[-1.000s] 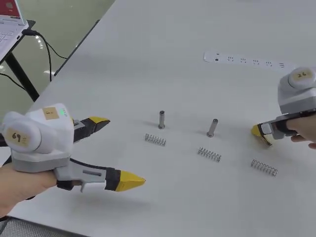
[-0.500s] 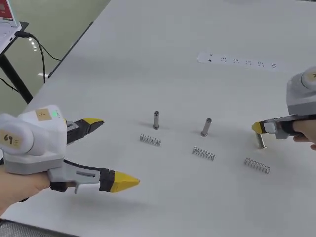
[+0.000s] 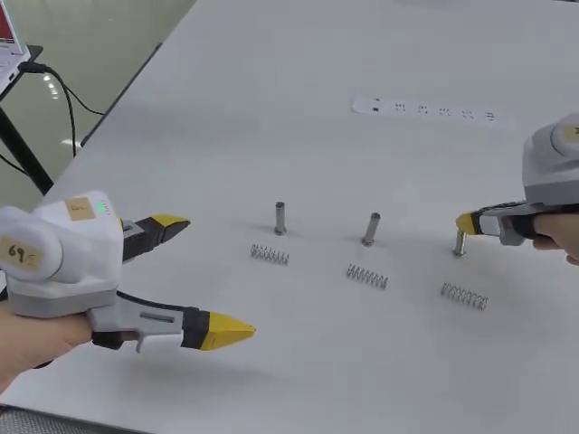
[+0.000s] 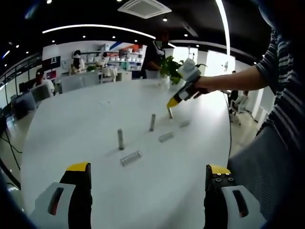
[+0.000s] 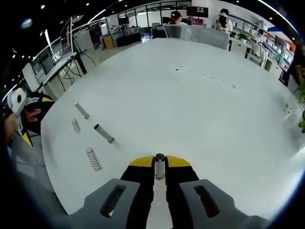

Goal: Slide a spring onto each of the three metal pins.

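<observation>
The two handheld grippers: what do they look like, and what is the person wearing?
Both the left gripper and right gripper have rounded white housings over grey bodies, black jaws with pointed yellow tips, and small yellowish stickers; the left's reads 69. The person wears a striped sleeve.

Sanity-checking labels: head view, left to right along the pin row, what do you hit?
left gripper → left pin → middle pin → right gripper, shut on the third pin. Springs overlap their pins, so omitted.
</observation>
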Demonstrator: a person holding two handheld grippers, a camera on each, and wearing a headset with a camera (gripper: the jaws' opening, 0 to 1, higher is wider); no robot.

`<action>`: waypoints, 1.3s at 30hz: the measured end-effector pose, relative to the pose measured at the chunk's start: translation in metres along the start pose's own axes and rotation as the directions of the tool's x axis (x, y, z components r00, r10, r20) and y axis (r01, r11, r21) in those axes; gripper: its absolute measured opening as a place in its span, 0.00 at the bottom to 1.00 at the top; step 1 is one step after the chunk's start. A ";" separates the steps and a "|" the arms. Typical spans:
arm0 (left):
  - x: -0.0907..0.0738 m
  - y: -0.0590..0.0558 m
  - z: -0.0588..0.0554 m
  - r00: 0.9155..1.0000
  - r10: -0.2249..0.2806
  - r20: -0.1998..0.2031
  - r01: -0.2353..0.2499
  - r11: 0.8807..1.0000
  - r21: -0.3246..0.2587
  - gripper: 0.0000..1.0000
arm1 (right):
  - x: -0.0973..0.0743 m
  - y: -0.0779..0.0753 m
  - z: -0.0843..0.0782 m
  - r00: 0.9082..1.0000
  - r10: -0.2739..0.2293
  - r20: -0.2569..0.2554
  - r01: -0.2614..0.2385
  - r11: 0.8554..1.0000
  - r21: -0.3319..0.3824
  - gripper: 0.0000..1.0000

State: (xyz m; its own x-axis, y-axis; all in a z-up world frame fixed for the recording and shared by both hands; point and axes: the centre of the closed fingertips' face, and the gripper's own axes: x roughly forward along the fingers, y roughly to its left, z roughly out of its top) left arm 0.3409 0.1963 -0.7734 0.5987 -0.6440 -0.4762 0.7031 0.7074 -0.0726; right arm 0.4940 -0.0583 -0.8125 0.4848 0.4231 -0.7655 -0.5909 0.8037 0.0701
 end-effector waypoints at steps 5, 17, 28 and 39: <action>0.000 0.000 0.000 1.000 0.000 0.000 0.000 1.000 0.001 0.97 | -0.005 -0.002 -0.004 1.000 0.002 0.006 -0.002 1.000 0.013 0.05; -0.001 0.000 0.000 1.000 0.002 0.012 -0.002 1.000 -0.009 0.97 | -0.013 -0.001 -0.013 1.000 0.004 0.000 -0.004 1.000 0.022 0.05; -0.001 0.002 -0.001 1.000 0.006 0.005 -0.006 1.000 -0.007 0.97 | -0.014 0.003 -0.018 1.000 0.003 -0.009 -0.003 1.000 0.002 0.06; -0.002 0.003 -0.003 1.000 0.008 0.004 -0.008 1.000 -0.010 0.97 | -0.016 0.003 -0.015 1.000 0.001 0.004 -0.001 1.000 -0.008 0.19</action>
State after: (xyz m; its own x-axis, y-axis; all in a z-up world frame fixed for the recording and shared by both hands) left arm 0.3405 0.2010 -0.7755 0.6057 -0.6397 -0.4732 0.6948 0.7151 -0.0775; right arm 0.4745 -0.0685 -0.8099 0.4866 0.4258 -0.7628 -0.5968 0.7997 0.0657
